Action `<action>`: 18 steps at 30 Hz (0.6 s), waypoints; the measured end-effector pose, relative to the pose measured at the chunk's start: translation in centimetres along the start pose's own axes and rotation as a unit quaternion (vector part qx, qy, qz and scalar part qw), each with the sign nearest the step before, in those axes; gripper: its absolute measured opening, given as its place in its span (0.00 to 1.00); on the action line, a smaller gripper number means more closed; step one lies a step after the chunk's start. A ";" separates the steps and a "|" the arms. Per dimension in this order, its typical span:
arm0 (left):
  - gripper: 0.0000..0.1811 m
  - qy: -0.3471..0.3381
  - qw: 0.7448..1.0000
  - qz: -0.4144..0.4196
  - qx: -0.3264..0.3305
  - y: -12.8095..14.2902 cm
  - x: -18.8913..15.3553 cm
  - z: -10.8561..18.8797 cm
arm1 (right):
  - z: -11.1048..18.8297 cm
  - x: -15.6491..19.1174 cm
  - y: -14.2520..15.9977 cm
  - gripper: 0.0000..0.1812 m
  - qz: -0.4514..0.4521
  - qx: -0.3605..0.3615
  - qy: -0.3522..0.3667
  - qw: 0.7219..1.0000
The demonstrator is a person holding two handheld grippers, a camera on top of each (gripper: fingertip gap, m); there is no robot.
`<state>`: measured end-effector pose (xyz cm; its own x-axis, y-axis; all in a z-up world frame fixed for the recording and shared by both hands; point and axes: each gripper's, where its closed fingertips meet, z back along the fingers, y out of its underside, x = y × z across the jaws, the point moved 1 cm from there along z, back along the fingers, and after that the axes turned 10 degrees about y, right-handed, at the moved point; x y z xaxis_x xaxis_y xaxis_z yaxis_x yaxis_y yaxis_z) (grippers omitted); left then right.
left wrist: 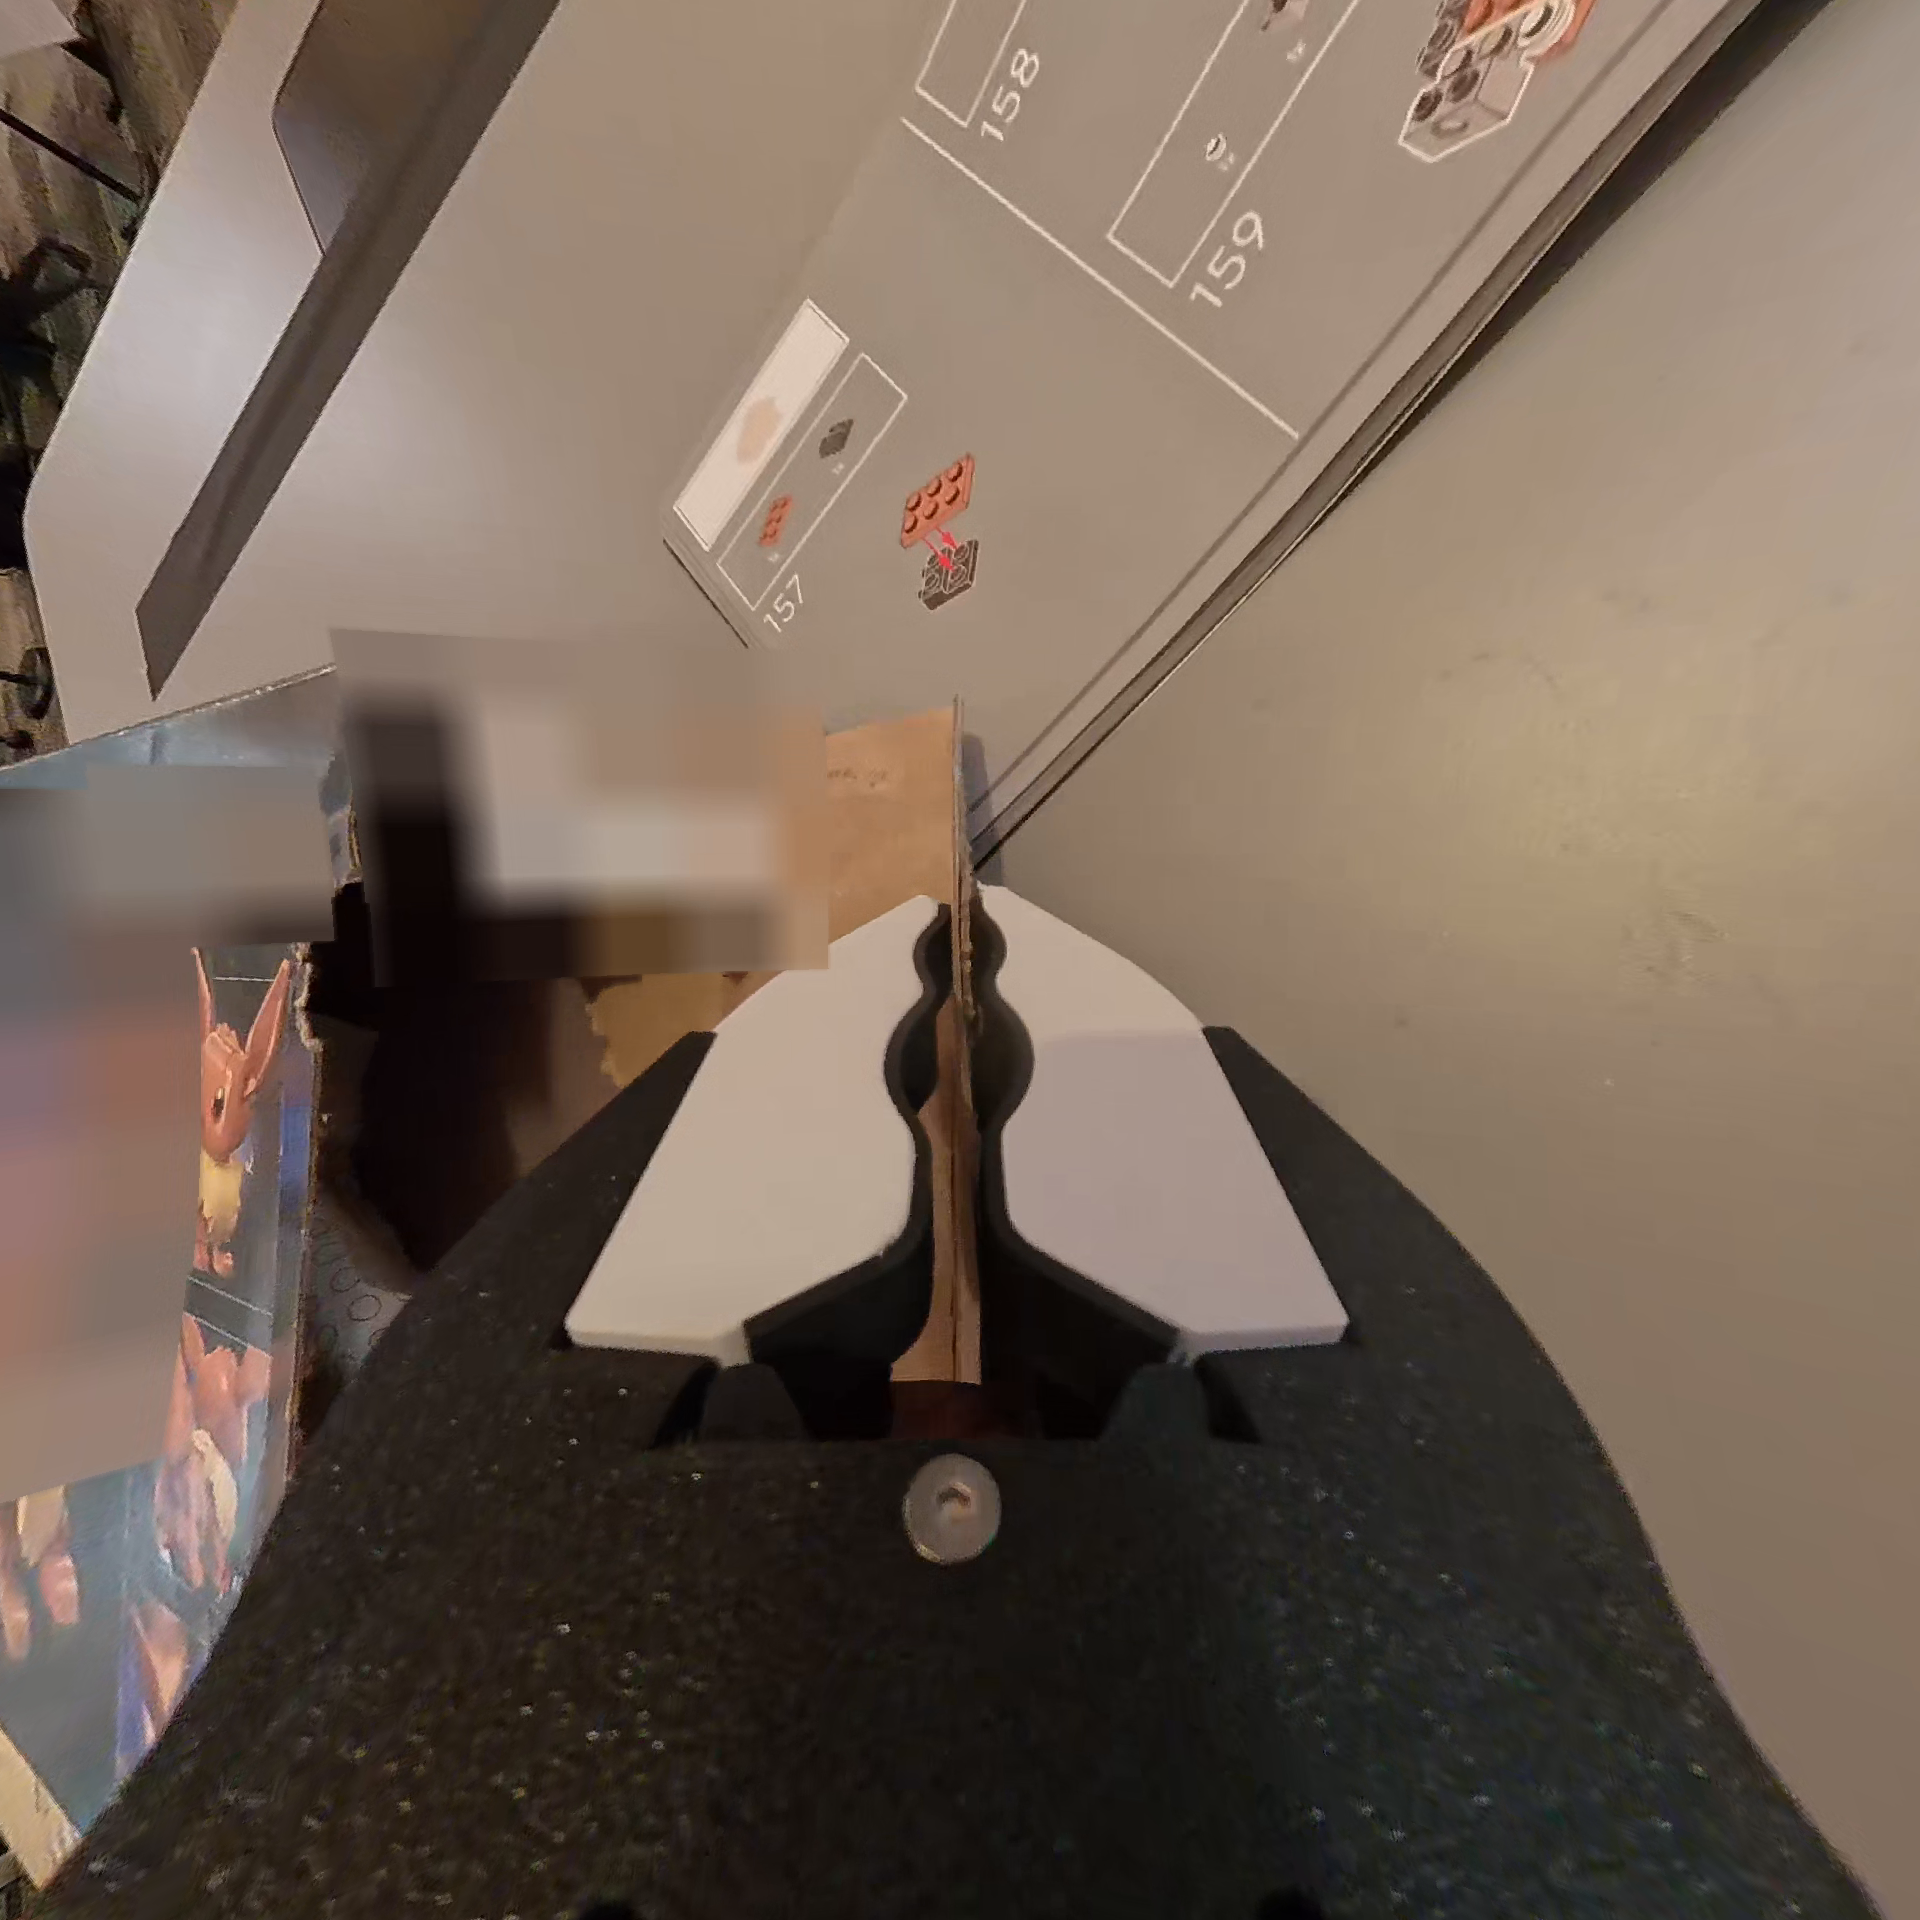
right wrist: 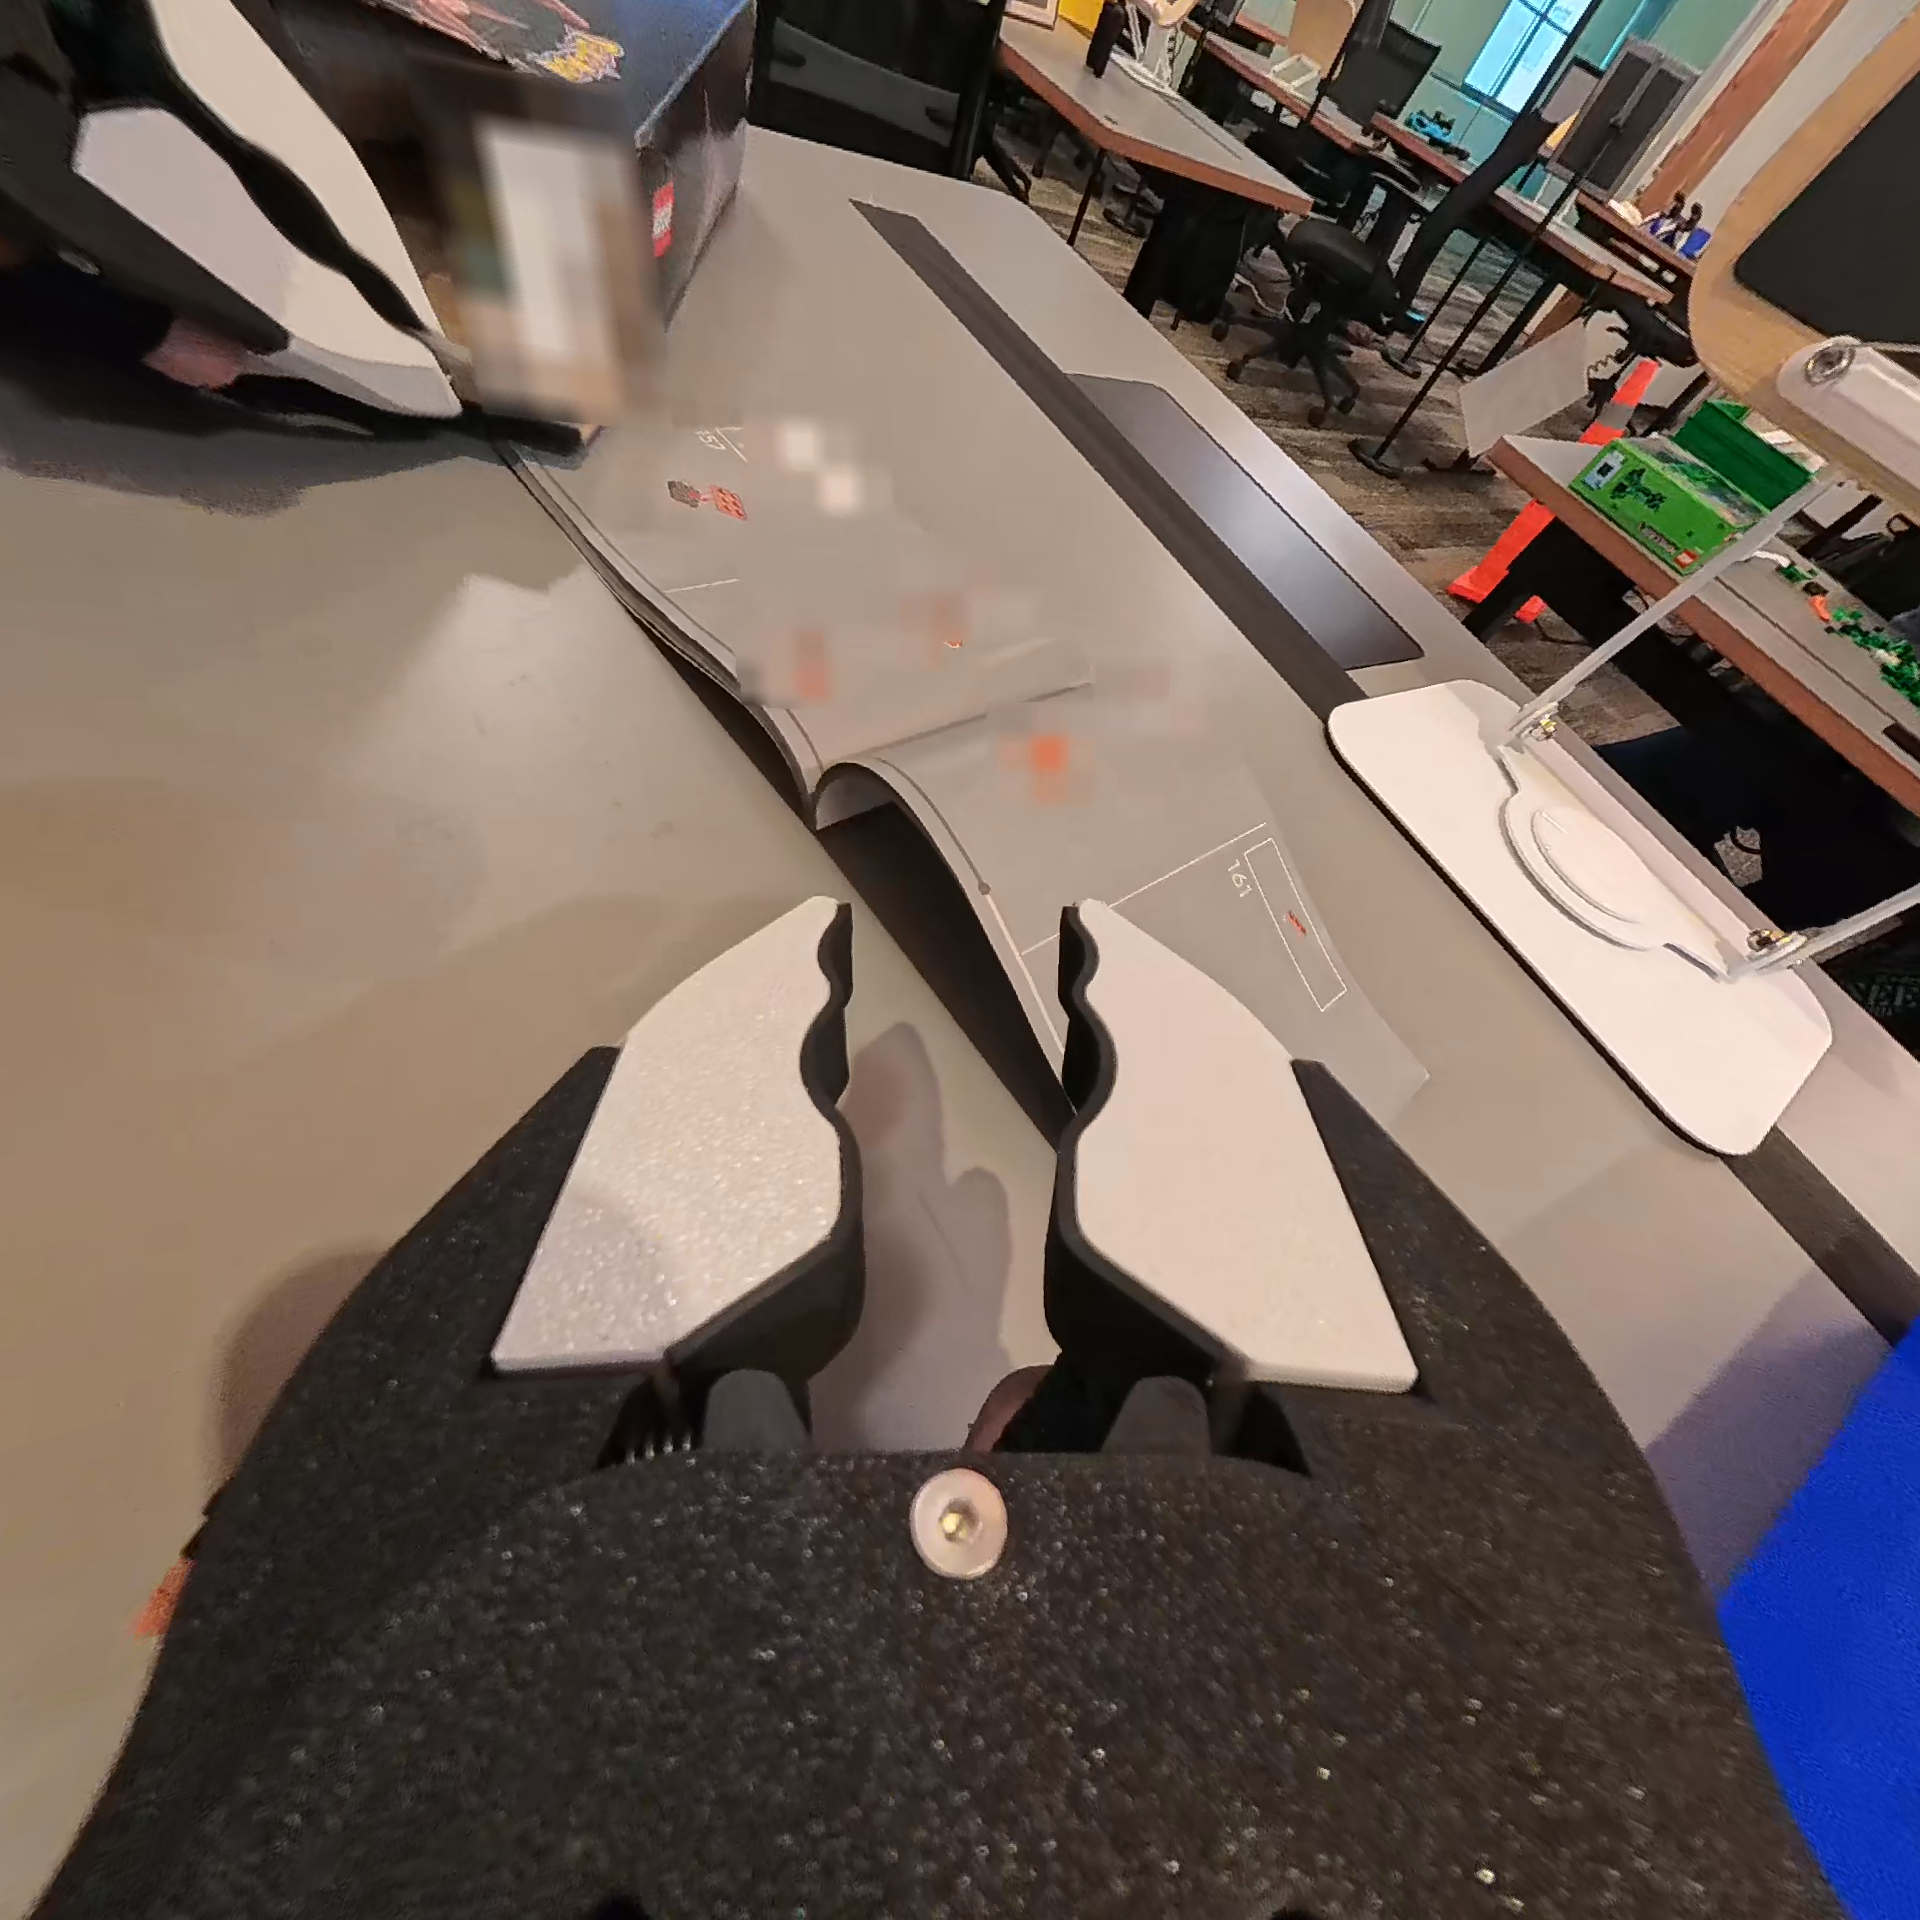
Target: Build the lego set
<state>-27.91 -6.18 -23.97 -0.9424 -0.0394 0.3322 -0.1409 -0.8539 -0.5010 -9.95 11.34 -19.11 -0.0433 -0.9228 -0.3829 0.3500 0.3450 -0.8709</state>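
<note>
We find the lego box (left wrist: 208,1195) at the far left of the left wrist view, its printed blue side facing the camera and its torn top edge open. The left claw (left wrist: 964,935) is closed on a brown cardboard flap (left wrist: 961,1174) of that box; the flap stands edge-on between the two white fingers (left wrist: 790,1122), which press against it from both sides. Beyond the fingertips the open instruction booklet (left wrist: 1091,364) lies flat on the grey desk (left wrist: 1507,935), showing drawn building steps with orange and dark bricks. The box touches or nearly touches the booklet's near corner; we cannot tell which.

In the right wrist view, the left claw (right wrist: 457,400) appears at the upper left, against the dark box (right wrist: 696,197), which stands on the desk (right wrist: 260,779) at the far end of the booklet (right wrist: 831,561). The booklet runs from there toward the camera, its near page curled upward off the desk. The right claw (right wrist: 956,935) stands open with a clear gap between its fingers (right wrist: 717,1122) and holds nothing; it hovers over the desk, its right fingertip in line with the curled page. To the right, a white flat stand base (right wrist: 1590,904) rests near the desk's edge. Farther right, on another desk in the room, we note a green box (right wrist: 1662,499) and scattered green pieces (right wrist: 1870,634).
</note>
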 end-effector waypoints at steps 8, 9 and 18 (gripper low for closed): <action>0.12 0.014 0.996 0.009 -0.085 -2.1 -0.4 1.5 | 0.4 -0.3 0.4 0.21 -0.002 -0.001 0.001 1.000; 0.13 0.022 0.994 0.012 -0.105 -2.7 -0.6 1.9 | 0.5 -0.4 0.5 0.21 -0.002 -0.001 0.002 1.000; 0.25 0.122 0.968 0.008 -0.218 -7.0 -5.6 2.1 | 1.6 -1.3 1.6 0.26 -0.007 0.007 0.011 1.000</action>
<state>-20.97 -1.05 -20.63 -0.9816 0.1187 0.1494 -0.1903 -0.5513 -0.8123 -7.81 12.80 -19.48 -0.0678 -0.9235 -0.3775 0.3625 0.3297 -0.8717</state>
